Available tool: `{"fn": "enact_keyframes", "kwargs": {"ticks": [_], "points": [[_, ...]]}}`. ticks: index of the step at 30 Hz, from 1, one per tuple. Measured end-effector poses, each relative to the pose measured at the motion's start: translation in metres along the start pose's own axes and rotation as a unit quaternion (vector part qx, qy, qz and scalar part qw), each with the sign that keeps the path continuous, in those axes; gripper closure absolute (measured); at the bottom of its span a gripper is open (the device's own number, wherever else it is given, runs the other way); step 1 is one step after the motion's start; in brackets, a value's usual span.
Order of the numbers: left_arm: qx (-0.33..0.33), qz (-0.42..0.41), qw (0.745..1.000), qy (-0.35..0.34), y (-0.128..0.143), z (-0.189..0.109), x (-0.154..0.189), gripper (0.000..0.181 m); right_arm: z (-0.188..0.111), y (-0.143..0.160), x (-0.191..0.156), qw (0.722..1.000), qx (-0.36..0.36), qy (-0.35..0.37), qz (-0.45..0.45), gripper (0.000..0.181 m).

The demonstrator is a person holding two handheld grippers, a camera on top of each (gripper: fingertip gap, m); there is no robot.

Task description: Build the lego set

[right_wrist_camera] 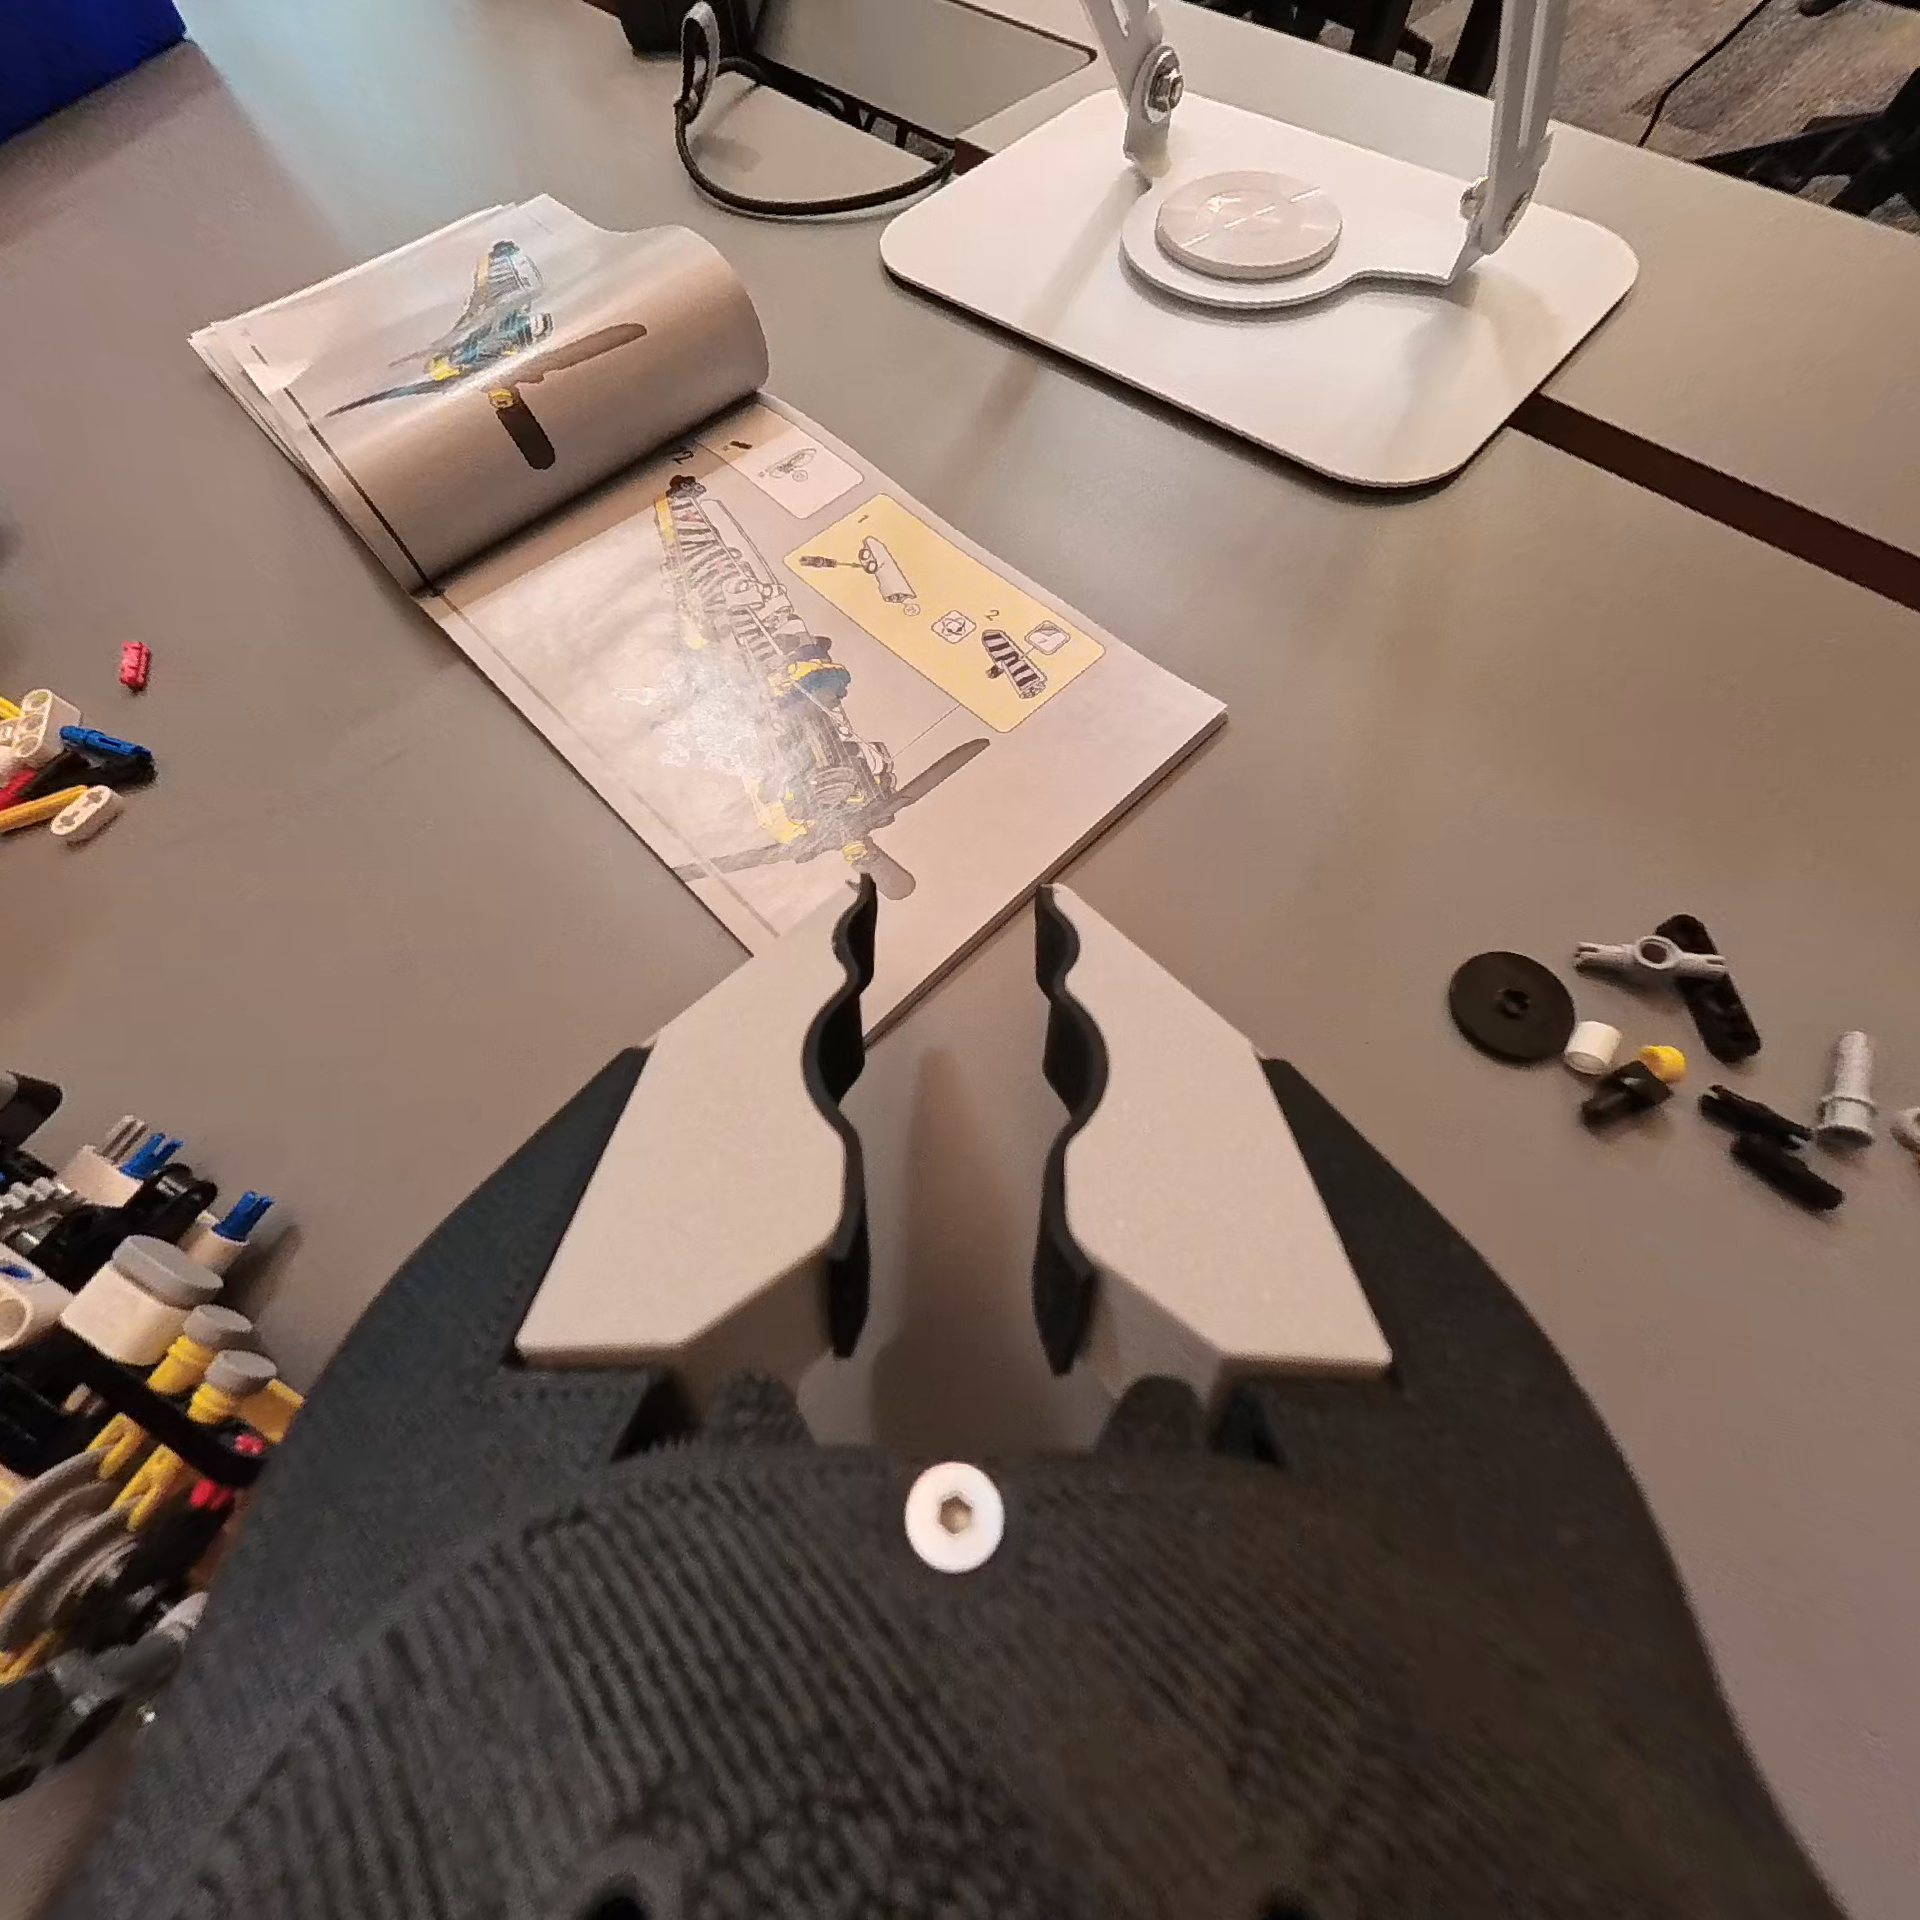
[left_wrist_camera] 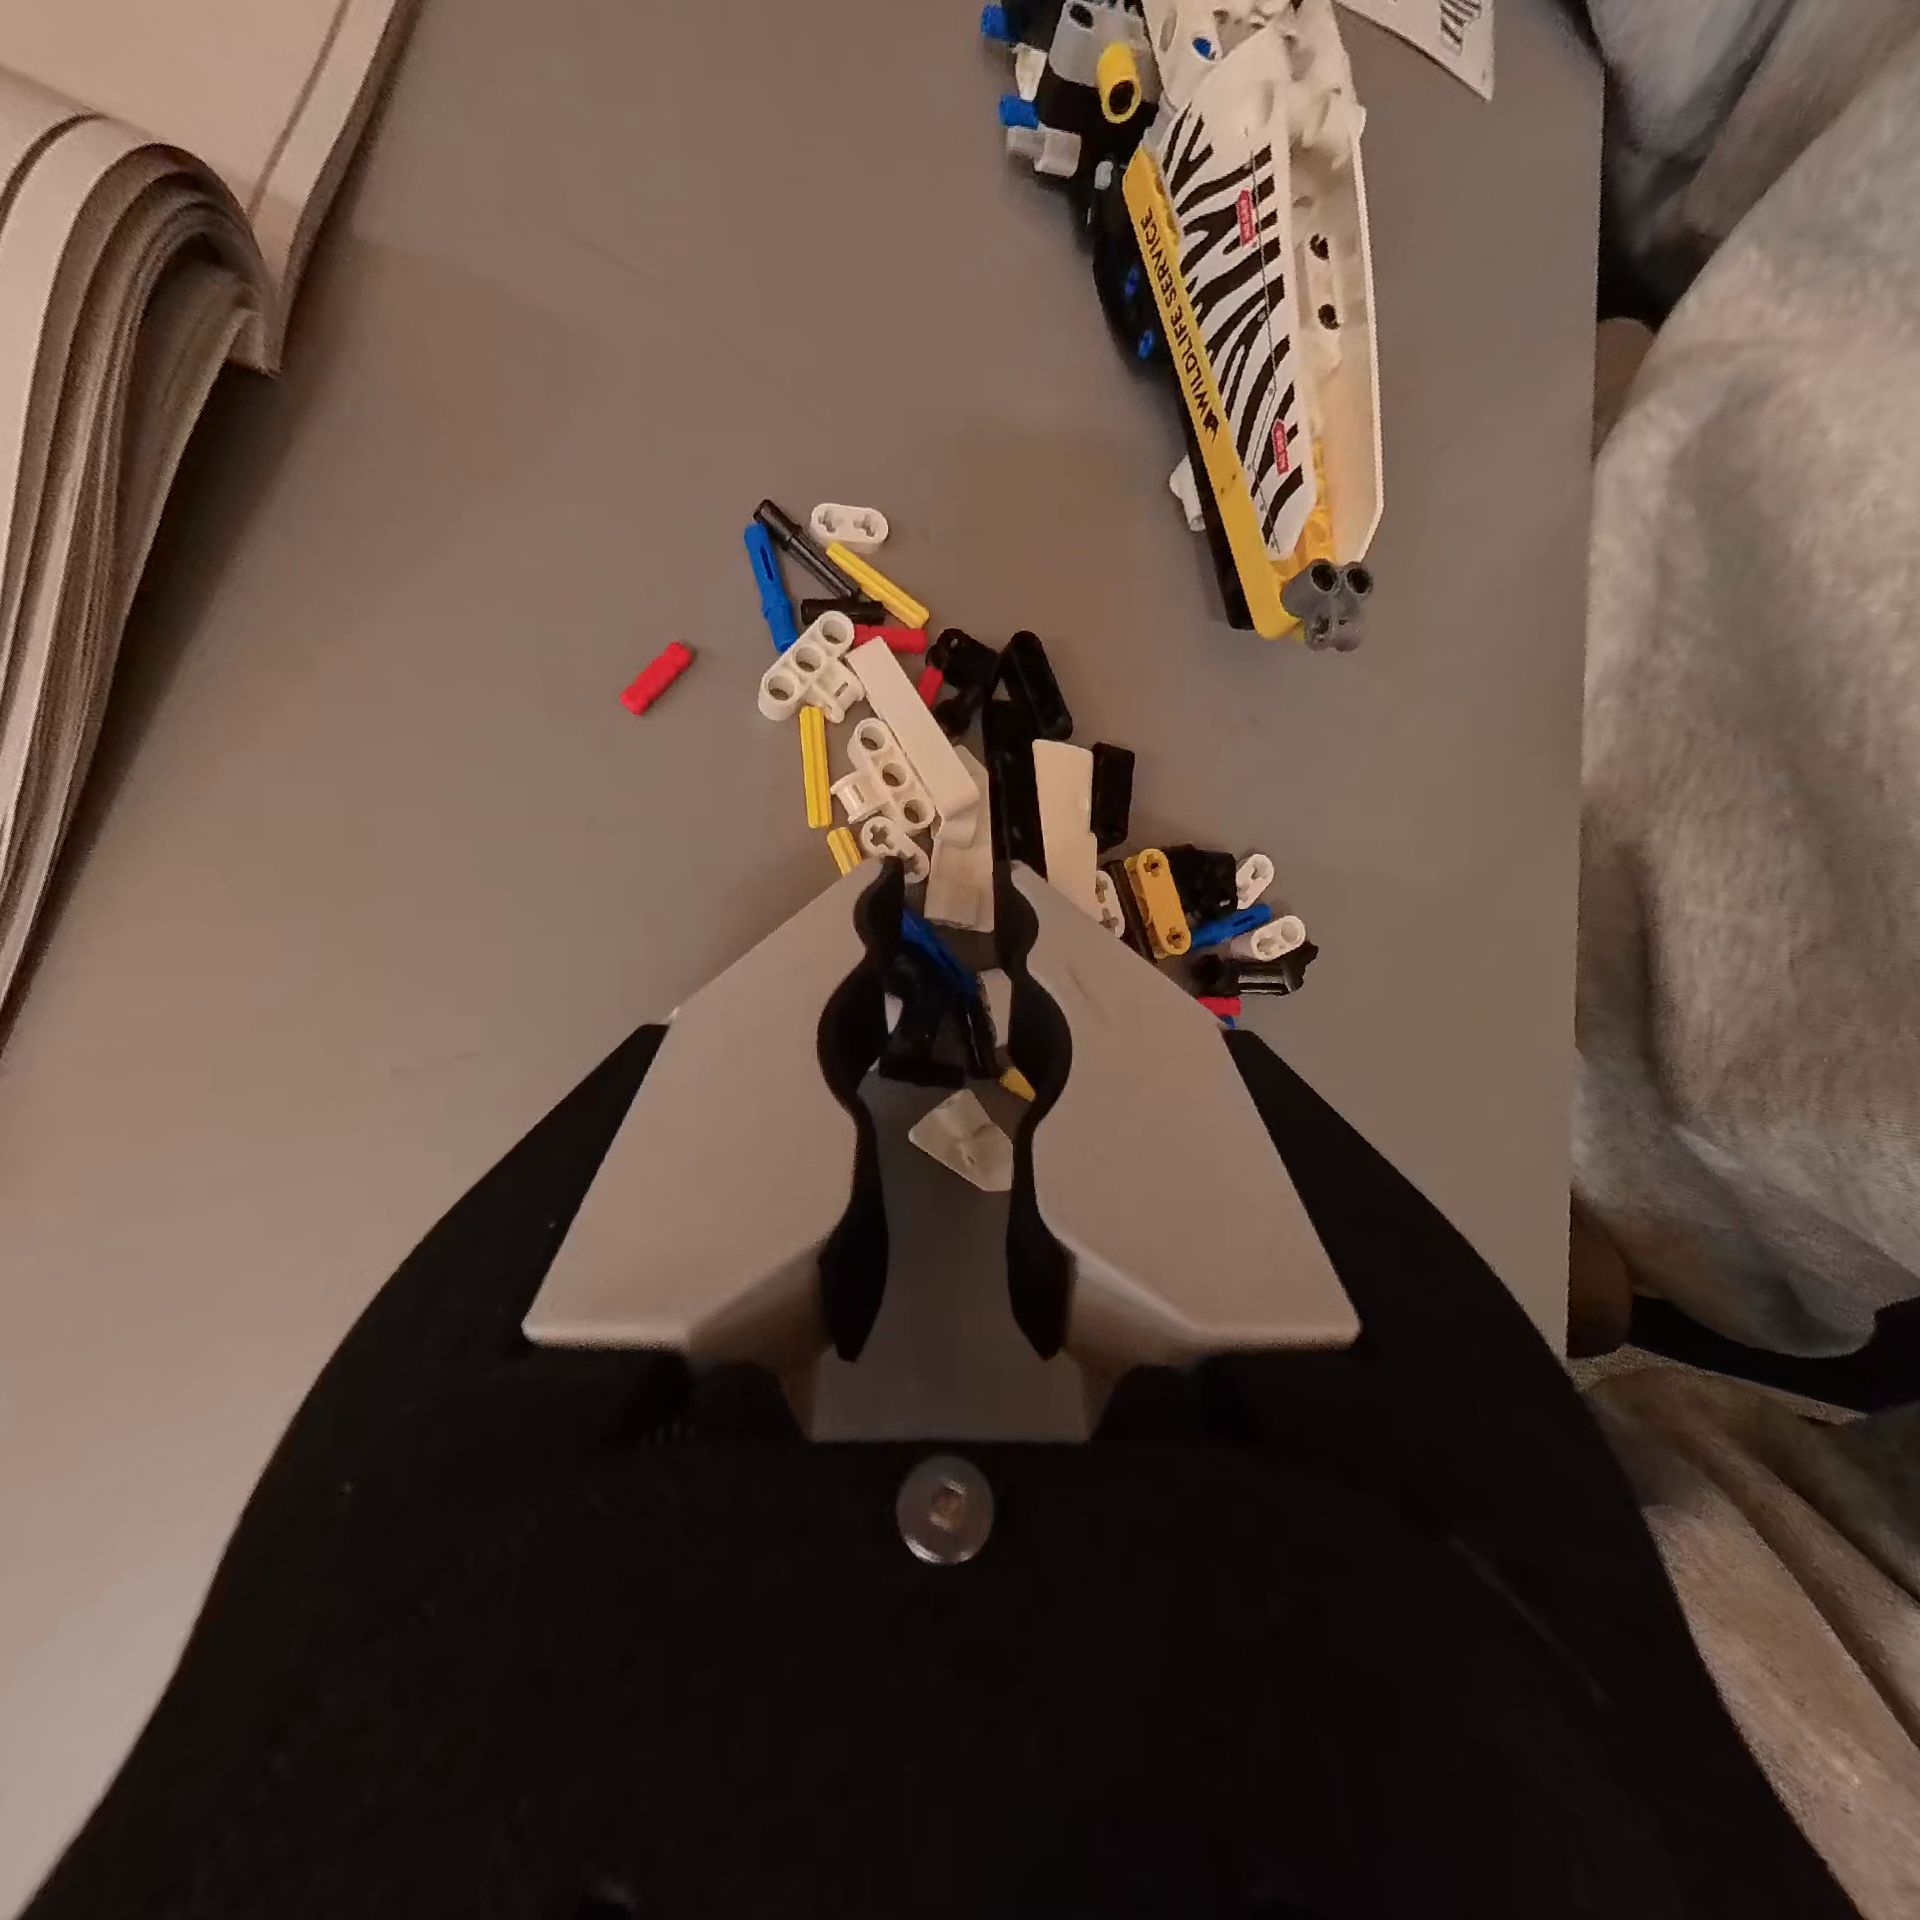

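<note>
My left gripper (left_wrist_camera: 948,878) hovers low over a pile of loose Lego pieces (left_wrist_camera: 894,769) in white, black, yellow, blue and red. Its jaws are narrowly open, with the end of a white panel piece (left_wrist_camera: 961,831) between the tips. A partly built model (left_wrist_camera: 1257,312) with a zebra-striped white panel and a yellow beam lies at the far right. My right gripper (right_wrist_camera: 954,899) is open and empty, above the near edge of the open instruction booklet (right_wrist_camera: 727,623). The model (right_wrist_camera: 125,1351) also shows at the lower left of the right wrist view.
A lone red piece (left_wrist_camera: 657,676) lies left of the pile. Small parts, including a black disc (right_wrist_camera: 1512,1003), lie right of the right gripper. A white stand base (right_wrist_camera: 1299,343) and a black cable (right_wrist_camera: 790,177) sit behind the booklet. Grey fabric (left_wrist_camera: 1745,727) lies past the table's right edge. My hands' fingertips stand some 30 centimeters from each other. The black disc (right_wrist_camera: 1512,1003) is about 9 centimeters from my right fingertips and 40 centimeters from my left.
</note>
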State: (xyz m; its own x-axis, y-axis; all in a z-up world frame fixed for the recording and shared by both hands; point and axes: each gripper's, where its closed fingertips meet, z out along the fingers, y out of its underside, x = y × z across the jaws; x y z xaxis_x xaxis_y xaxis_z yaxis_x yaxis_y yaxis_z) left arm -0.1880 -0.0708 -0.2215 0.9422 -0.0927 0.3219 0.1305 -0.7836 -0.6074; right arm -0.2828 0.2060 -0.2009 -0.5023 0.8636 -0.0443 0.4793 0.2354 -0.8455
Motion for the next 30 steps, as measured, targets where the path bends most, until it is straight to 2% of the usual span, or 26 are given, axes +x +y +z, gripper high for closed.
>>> {"fn": "enact_keyframes", "kwargs": {"ticks": [7,14,19,23,27,30], "points": [[-0.024,-0.005,1.000,0.007,0.007,0.005,0.003,0.168,0.001,0.002,-0.001,1.000,-0.006,0.001,-0.006,0.153],[-0.008,-0.003,1.000,0.018,0.001,0.002,0.005,0.170,0.001,0.002,-0.001,1.000,-0.006,0.001,-0.005,0.153],[0.088,0.017,0.995,0.049,-0.026,-0.021,0.016,0.171,0.001,0.001,-0.002,1.000,-0.004,0.001,-0.006,0.153],[0.201,0.023,0.978,0.051,-0.056,-0.042,0.012,0.171,-0.003,-0.006,-0.002,1.000,0.014,0.003,-0.012,0.154],[0.313,-0.015,0.946,0.080,-0.099,-0.058,0.016,0.172,-0.023,-0.033,-0.006,0.997,0.068,0.018,-0.042,0.154],[0.350,-0.062,0.926,0.127,-0.121,-0.057,0.024,0.173,-0.044,-0.063,-0.030,0.988,0.134,-0.007,-0.073,0.151]]}}
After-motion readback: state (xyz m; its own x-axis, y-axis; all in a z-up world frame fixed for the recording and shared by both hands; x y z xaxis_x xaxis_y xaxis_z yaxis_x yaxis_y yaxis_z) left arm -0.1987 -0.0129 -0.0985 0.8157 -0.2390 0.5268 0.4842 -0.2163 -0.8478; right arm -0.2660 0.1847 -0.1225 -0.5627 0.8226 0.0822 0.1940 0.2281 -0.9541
